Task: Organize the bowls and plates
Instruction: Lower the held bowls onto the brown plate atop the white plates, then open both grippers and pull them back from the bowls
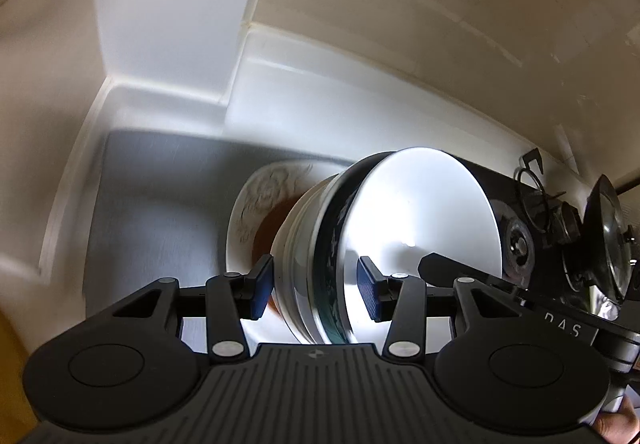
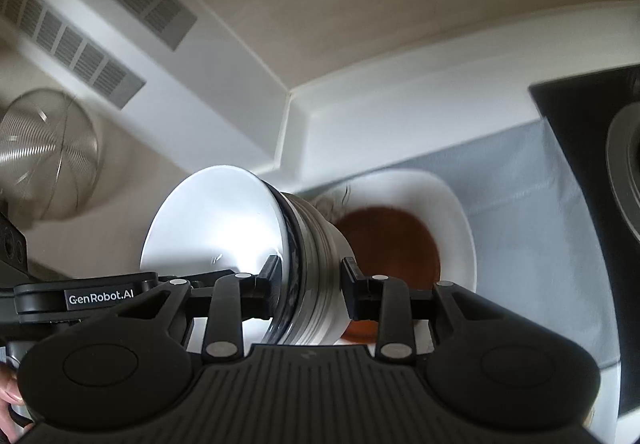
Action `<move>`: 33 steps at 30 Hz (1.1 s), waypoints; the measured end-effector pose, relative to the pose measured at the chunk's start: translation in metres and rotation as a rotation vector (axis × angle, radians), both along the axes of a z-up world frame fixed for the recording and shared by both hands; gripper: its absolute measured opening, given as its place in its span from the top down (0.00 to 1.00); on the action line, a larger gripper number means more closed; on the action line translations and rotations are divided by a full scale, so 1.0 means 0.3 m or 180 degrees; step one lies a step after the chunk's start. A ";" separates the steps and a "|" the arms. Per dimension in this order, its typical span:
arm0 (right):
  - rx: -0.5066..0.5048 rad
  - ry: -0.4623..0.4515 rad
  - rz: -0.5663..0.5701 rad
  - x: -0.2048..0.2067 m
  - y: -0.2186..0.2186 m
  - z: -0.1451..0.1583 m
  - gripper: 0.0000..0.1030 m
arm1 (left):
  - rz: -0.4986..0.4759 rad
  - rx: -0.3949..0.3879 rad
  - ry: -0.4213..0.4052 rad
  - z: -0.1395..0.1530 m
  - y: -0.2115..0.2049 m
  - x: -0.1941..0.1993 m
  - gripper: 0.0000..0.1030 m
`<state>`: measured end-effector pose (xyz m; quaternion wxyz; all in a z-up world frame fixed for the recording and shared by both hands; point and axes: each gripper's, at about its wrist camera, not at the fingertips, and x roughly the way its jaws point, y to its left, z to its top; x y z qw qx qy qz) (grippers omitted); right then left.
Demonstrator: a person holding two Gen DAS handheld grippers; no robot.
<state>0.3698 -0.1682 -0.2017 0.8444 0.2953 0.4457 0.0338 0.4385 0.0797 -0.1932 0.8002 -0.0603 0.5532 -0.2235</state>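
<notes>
Plate (image 2: 456,219) on grey counter (image 2: 532,228)

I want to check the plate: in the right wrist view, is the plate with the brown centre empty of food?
No: the white plate under the held stack of bowls has a brown residue in its centre.

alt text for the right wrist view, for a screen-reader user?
The right gripper is closed on the rims of a stack of nested bowls, tipped on its side. Behind it a white plate with a brown centre lies on a grey mat, by a white corner wall.
</notes>
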 end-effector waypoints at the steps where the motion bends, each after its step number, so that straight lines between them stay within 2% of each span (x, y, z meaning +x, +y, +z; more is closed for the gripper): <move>1: 0.0000 -0.0006 -0.0006 0.013 -0.010 -0.010 0.64 | 0.0011 0.0006 -0.0021 -0.005 -0.010 0.010 0.54; 3: 0.0038 0.0016 -0.0033 0.036 -0.034 -0.048 0.64 | 0.0016 0.0045 -0.0055 -0.032 -0.032 0.028 0.54; 6: 0.0101 0.0110 -0.0081 0.062 -0.058 -0.128 0.64 | 0.0029 0.0092 0.0026 -0.100 -0.074 0.066 0.54; 13: 0.0049 0.0356 -0.0063 0.091 -0.051 -0.286 0.64 | -0.0003 0.0252 0.0163 -0.255 -0.127 0.109 0.56; 20: 0.0051 0.0347 -0.0137 0.089 -0.063 -0.346 0.64 | -0.0108 0.0180 0.0185 -0.328 -0.128 0.126 0.55; 25: 0.0101 0.0335 -0.0198 0.079 -0.073 -0.347 0.63 | -0.0198 -0.0002 0.0107 -0.345 -0.094 0.119 0.56; 26: 0.0106 0.0357 -0.0221 0.076 -0.072 -0.347 0.57 | -0.0210 -0.0019 0.0115 -0.342 -0.087 0.114 0.56; 27: 0.0066 0.0373 -0.0272 0.068 -0.069 -0.340 0.45 | -0.0206 -0.0048 0.0125 -0.335 -0.076 0.108 0.53; 28: -0.0024 0.0367 -0.0329 0.053 -0.067 -0.325 0.39 | -0.0205 -0.0081 0.0120 -0.323 -0.063 0.100 0.47; 29: -0.0220 0.0382 -0.0370 0.028 -0.056 -0.298 0.26 | -0.0219 -0.0086 0.0073 -0.301 -0.047 0.085 0.44; 30: -0.0459 0.0389 -0.0352 -0.004 -0.042 -0.259 0.19 | -0.0272 -0.0052 -0.0047 -0.267 -0.031 0.056 0.39; 31: -0.0650 0.0330 -0.0289 -0.045 -0.027 -0.213 0.18 | -0.0305 0.0035 -0.0225 -0.224 -0.012 0.015 0.31; 33: -0.0922 0.0194 -0.0201 -0.165 0.013 -0.097 0.12 | -0.0160 0.0277 -0.0598 -0.107 0.043 -0.092 0.23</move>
